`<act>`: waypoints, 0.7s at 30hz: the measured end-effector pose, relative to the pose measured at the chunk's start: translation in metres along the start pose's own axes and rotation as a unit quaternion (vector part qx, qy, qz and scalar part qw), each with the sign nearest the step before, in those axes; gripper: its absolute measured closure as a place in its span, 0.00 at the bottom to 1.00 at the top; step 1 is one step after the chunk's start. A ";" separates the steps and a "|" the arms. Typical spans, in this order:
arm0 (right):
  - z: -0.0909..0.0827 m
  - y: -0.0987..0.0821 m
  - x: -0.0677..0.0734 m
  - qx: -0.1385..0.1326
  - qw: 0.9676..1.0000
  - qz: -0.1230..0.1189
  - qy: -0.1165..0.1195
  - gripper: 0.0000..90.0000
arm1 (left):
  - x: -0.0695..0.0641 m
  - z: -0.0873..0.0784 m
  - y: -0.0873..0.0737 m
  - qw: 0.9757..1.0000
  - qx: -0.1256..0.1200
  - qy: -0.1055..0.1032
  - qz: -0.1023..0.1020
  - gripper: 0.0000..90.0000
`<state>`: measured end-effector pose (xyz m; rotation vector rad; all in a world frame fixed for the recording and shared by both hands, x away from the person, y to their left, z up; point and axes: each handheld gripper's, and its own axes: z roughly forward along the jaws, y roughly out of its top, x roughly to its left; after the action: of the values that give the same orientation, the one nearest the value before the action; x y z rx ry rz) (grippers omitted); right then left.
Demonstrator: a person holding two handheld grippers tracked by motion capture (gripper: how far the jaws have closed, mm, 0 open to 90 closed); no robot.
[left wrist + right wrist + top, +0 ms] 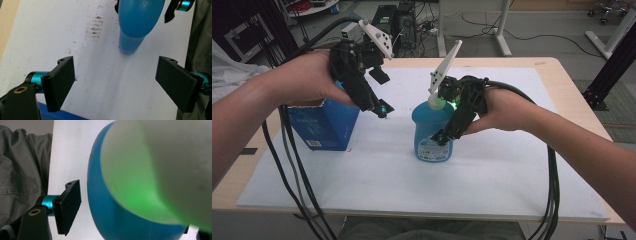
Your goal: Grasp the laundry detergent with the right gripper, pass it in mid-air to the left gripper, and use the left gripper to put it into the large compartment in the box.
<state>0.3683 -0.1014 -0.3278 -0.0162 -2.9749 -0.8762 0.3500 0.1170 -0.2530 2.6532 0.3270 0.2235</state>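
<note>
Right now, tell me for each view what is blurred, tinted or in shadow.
High view: even light, sharp; a green lamp glows on the right gripper by the blue bottle. Left gripper view: bottle crisp, casting a soft shadow on the white mat. Right gripper view: the bottle's white cap is blurred and tinted green.

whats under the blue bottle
The blue bottle stands upright on the white foam board, which lies on the wooden table. The patch of board beneath its base is covered.

A blue plastic bottle (432,132) with a white cap and a printed label stands upright on the white mat (492,175), near the desk's middle.
</note>
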 end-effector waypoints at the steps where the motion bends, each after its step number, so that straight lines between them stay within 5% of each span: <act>1: 0.000 0.000 0.000 0.000 1.000 0.000 0.001 0.29 | 0.000 0.000 0.000 1.000 0.000 0.000 0.000 0.18; 21: -0.001 -0.004 -0.003 -0.007 1.000 0.000 0.004 0.38 | 0.001 0.001 0.000 1.000 0.002 -0.001 -0.002 0.18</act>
<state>0.3708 -0.1051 -0.3292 -0.0118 -2.9613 -0.8954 0.3511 0.1171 -0.2535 2.6561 0.3315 0.2193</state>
